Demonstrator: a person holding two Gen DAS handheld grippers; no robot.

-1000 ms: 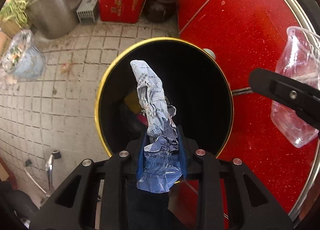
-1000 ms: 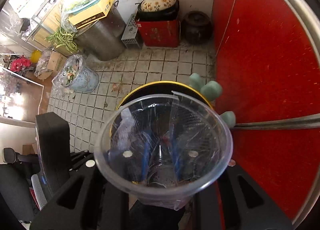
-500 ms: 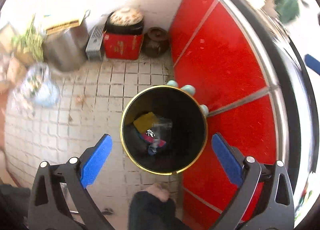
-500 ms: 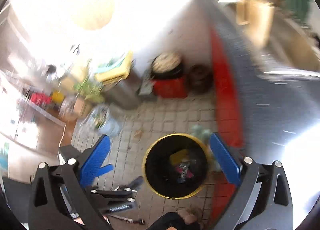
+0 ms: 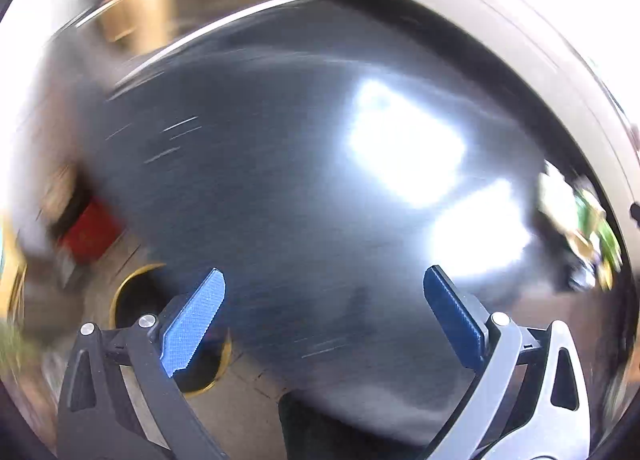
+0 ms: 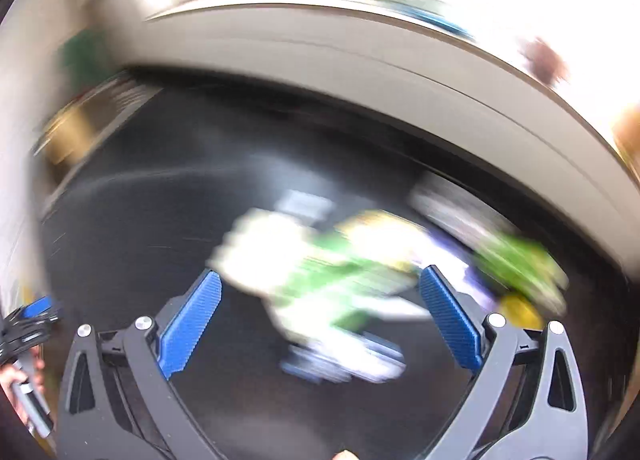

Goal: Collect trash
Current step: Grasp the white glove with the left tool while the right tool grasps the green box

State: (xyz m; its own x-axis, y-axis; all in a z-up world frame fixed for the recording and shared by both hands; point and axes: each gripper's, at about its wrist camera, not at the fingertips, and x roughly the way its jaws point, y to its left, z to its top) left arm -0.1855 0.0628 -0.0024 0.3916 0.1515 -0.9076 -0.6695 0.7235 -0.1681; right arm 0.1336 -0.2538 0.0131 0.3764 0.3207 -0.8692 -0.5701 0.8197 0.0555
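- Left gripper (image 5: 324, 316): blue-padded jaws spread, empty, over dark glossy round tabletop (image 5: 280, 179).
- Right gripper (image 6: 320, 316): jaws spread, empty.
- Blurred green-and-white wrappers (image 6: 320, 272) lie mid-tabletop, ahead of the right gripper.
- Gold-rimmed black bin (image 5: 132, 300) on floor beside the tabletop's edge.

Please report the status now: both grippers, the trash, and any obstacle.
Left gripper open, empty. Right gripper open, empty, over blurred wrappers on the dark table. Trash bin low left of the left jaws. Obstacles: too blurred to tell.
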